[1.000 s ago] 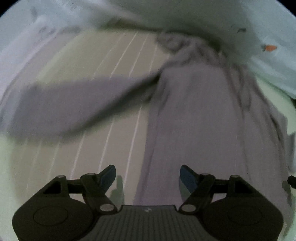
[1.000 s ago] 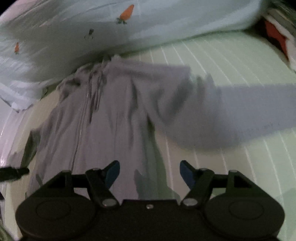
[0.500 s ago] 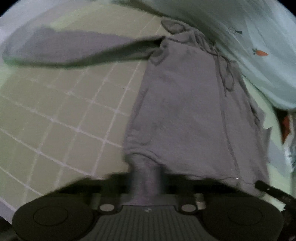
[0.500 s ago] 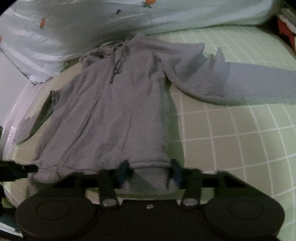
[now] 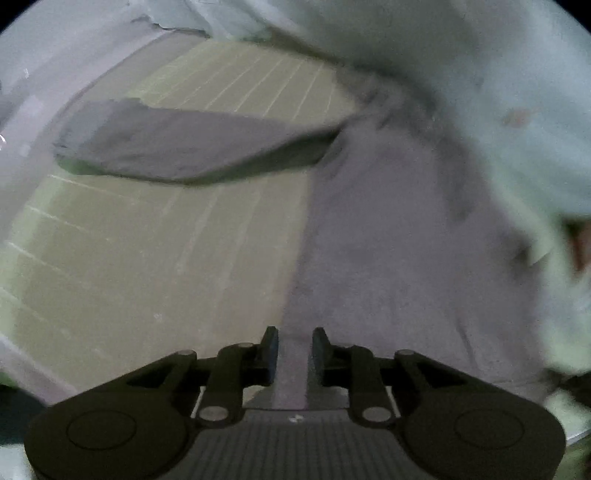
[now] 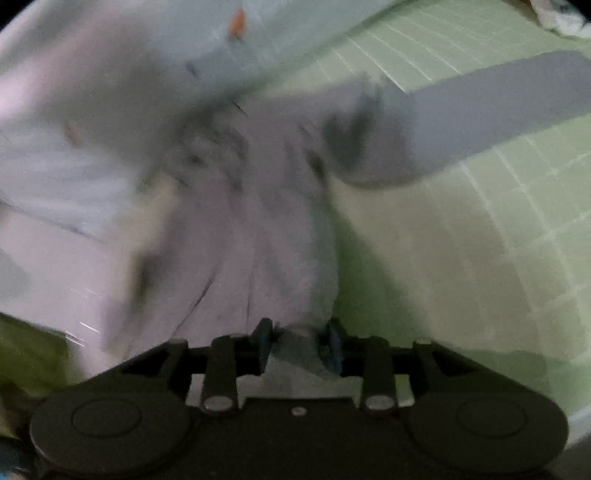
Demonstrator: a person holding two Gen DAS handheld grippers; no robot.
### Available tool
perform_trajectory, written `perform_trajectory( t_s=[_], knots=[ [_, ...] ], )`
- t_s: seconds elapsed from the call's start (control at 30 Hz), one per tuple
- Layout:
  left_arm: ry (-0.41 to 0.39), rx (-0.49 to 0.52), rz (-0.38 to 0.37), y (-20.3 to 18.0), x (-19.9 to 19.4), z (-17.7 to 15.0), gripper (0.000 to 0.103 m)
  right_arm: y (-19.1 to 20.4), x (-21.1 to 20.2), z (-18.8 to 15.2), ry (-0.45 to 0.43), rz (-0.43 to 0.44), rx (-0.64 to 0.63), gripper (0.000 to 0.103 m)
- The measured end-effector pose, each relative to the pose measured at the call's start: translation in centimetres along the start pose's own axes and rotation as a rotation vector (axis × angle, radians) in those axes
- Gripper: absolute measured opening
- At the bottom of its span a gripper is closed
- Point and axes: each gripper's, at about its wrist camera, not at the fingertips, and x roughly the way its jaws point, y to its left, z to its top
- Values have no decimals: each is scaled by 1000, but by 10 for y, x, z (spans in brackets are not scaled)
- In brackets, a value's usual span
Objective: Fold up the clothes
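Observation:
A grey zip hoodie point(image 5: 399, 236) lies on a green checked sheet point(image 5: 147, 258), its hood toward the far side. My left gripper point(image 5: 294, 354) is shut on the hem at the hoodie's bottom left corner. One sleeve point(image 5: 177, 144) stretches out to the left. In the right wrist view the same hoodie point(image 6: 266, 229) runs away from me, and my right gripper point(image 6: 298, 341) is shut on its bottom right hem. The other sleeve point(image 6: 480, 107) reaches out to the upper right. Both views are blurred by motion.
A pale blue quilt with small carrot prints point(image 6: 236, 22) is bunched along the far side, touching the hood point(image 5: 498, 92). The green checked sheet point(image 6: 480, 240) spreads to the right of the hoodie. A white edge point(image 5: 22, 92) borders the sheet at left.
Both grippers went from open above the hem to shut on it. The hem now lifts with them and the views tilt forward over the hoodie.

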Motion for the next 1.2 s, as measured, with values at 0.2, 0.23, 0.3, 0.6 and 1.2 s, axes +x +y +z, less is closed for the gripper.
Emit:
perform_trajectory(
  t_s=[0.2, 0.23, 0.3, 0.6, 1.2],
  knots=[
    [50, -17, 9, -2, 15, -15, 50, -1, 15, -11, -34, -56, -1, 60],
    [56, -6, 14, -6, 17, -15, 52, -3, 17, -12, -32, -66, 2, 60],
    [51, 24, 28, -13, 20, -13, 60, -8, 18, -12, -31, -77, 12, 60],
    [37, 146, 53, -56, 31, -9, 80, -17, 9, -3, -110, -177, -72, 91],
    [91, 216, 211, -157, 75, 4, 87, -166, 3, 142, -327, -557, -32, 96]
  ],
)
